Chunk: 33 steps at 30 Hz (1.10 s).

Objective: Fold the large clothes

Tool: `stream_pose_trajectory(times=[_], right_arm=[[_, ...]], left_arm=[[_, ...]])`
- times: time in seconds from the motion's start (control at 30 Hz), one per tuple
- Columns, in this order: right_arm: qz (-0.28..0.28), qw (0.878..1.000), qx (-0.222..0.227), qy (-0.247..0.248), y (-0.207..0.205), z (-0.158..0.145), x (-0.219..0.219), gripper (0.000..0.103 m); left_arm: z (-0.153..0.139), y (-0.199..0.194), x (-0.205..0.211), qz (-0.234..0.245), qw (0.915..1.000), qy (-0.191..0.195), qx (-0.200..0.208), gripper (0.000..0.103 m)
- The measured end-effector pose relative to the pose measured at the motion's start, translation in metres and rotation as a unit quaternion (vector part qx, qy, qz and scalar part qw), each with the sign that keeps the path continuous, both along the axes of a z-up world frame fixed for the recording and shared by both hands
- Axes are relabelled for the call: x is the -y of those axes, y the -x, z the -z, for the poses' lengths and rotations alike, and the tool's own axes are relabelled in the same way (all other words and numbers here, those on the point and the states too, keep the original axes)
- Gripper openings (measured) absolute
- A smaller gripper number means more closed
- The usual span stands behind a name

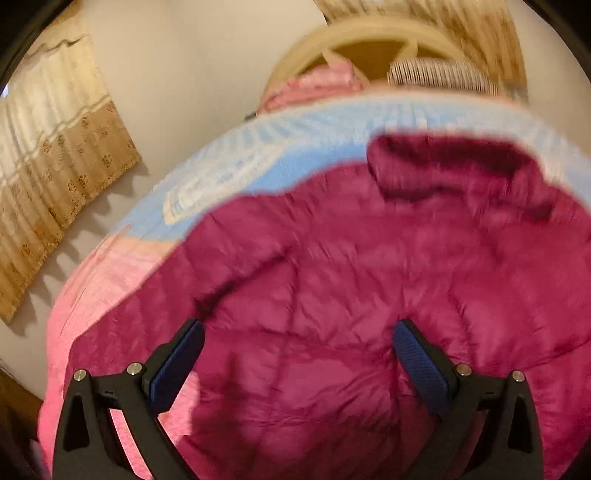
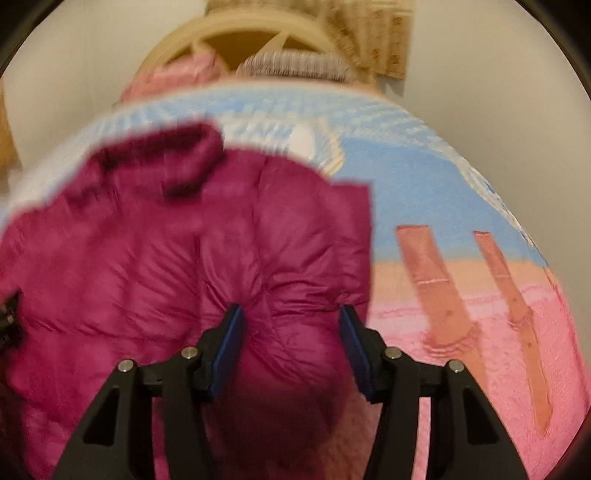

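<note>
Magenta puffer jacket (image 1: 332, 295), unfolded beneath my jaws: left gripper (image 1: 297, 354) gaped wide, empty; right gripper (image 2: 291, 343) half-open astride a puffed fold (image 2: 291, 332), grip uncertain. Folding barely begun.

Both cameras ride on the grippers and look forward and steeply down along the fingers, close over a magenta puffer jacket (image 1: 332, 295) spread on a blue-and-pink bedspread (image 1: 295, 147). The left wrist view takes the jacket's left side, the right wrist view its right. Both share the jacket's collar and a cream headboard (image 2: 243, 33).
</note>
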State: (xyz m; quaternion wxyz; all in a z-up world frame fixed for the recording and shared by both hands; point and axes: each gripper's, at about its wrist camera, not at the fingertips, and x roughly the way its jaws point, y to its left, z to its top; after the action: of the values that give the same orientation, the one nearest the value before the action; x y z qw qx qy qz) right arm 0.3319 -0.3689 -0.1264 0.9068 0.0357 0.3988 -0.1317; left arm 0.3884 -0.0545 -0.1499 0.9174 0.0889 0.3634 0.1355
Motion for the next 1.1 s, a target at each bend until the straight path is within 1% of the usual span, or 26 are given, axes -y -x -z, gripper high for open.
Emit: stream_pose_trajectory(times=[0.03,0.07,0.1,0.17,0.2,0.23,0.3,0.33,0.37,0.4,0.43,0.5,0.57,0.63,0.7,0.73,0.77,0.87,0.9,0.93,0.97,1.0,1.03,1.1], right_arm=[[-0.001,1.000,0.020,0.002,0.006,-0.011,0.000,0.058],[0.000,1.000,0.030,0.007,0.006,-0.017,0.000,0.058],[0.006,0.999,0.045,0.010,0.005,-0.026,0.003,0.058],[0.010,0.999,0.051,0.003,-0.006,-0.030,0.007,0.058],[0.007,0.999,0.046,0.002,-0.011,-0.027,0.006,0.058],[0.002,1.000,0.031,0.002,-0.022,-0.020,0.004,0.058],[-0.003,1.000,0.009,0.009,-0.033,-0.005,0.000,0.057],[0.000,1.000,-0.016,0.015,-0.042,0.012,0.000,0.057],[0.002,0.999,-0.043,0.013,-0.047,0.027,0.001,0.057],[-0.004,0.998,-0.060,0.011,-0.050,0.039,0.001,0.057],[-0.006,0.998,-0.050,0.025,-0.050,0.040,-0.001,0.057],[-0.005,0.998,-0.060,0.031,-0.049,0.035,-0.002,0.057],[0.001,0.998,-0.061,0.034,-0.045,0.024,-0.004,0.057],[-0.004,0.999,-0.028,0.032,-0.030,-0.003,-0.015,0.058],[-0.031,0.999,0.000,0.030,-0.019,-0.022,-0.038,0.062],[-0.047,0.999,0.006,0.023,-0.016,-0.026,-0.048,0.066],[-0.067,0.998,0.009,0.013,-0.013,-0.026,-0.062,0.068],[-0.108,0.994,-0.015,0.004,-0.017,-0.008,-0.098,0.068],[-0.124,0.992,-0.028,0.013,-0.020,0.006,-0.112,0.068],[-0.128,0.991,-0.040,0.025,-0.024,0.018,-0.119,0.068],[-0.129,0.989,-0.062,0.043,-0.028,0.035,-0.126,0.068],[-0.128,0.988,-0.067,0.049,-0.026,0.042,-0.127,0.068],[-0.127,0.989,-0.056,0.050,-0.025,0.045,-0.126,0.068],[-0.120,0.990,-0.058,0.039,-0.019,0.039,-0.123,0.068]], left_arm=[[-0.011,0.006,-0.001,0.000,0.9997,-0.003,0.022,0.102],[-0.016,0.007,0.000,0.001,0.9994,-0.008,0.034,0.102],[-0.018,0.006,0.002,0.004,0.9992,-0.011,0.038,0.102],[-0.015,-0.001,0.010,0.009,0.9991,-0.028,0.032,0.102],[-0.011,-0.005,0.012,0.007,0.9991,-0.032,0.026,0.102],[-0.005,-0.011,0.013,0.007,0.9992,-0.036,0.018,0.102],[0.014,-0.021,0.018,0.006,0.9986,-0.053,-0.001,0.102],[0.029,-0.025,0.020,0.013,0.9976,-0.063,-0.025,0.102],[0.035,-0.028,0.021,0.017,0.9974,-0.060,-0.037,0.102],[0.036,-0.030,0.020,0.019,0.9974,-0.057,-0.041,0.102],[0.036,-0.030,0.020,0.019,0.9974,-0.057,-0.039,0.102],[0.036,-0.030,0.020,0.021,0.9973,-0.057,-0.040,0.102],[0.034,-0.030,0.016,0.021,0.9979,-0.045,-0.043,0.102],[0.030,-0.028,0.008,0.018,0.9985,-0.028,-0.044,0.102],[0.028,-0.028,0.005,0.015,0.9986,-0.021,-0.046,0.102],[0.029,-0.027,0.004,0.014,0.9987,-0.017,-0.046,0.102],[0.029,-0.026,0.001,0.011,0.9987,-0.013,-0.048,0.102],[0.027,-0.022,-0.001,0.009,0.9987,-0.001,-0.049,0.102],[0.026,-0.021,-0.002,0.010,0.9987,0.000,-0.049,0.102],[0.024,-0.019,-0.005,0.011,0.9988,-0.002,-0.047,0.102],[0.021,-0.017,-0.007,0.012,0.9989,-0.003,-0.045,0.102],[0.017,-0.014,-0.011,0.013,0.9990,-0.001,-0.043,0.102],[0.014,-0.013,-0.015,0.013,0.9991,0.000,-0.042,0.102],[0.000,-0.002,-0.032,0.014,0.9995,0.009,-0.029,0.102]])
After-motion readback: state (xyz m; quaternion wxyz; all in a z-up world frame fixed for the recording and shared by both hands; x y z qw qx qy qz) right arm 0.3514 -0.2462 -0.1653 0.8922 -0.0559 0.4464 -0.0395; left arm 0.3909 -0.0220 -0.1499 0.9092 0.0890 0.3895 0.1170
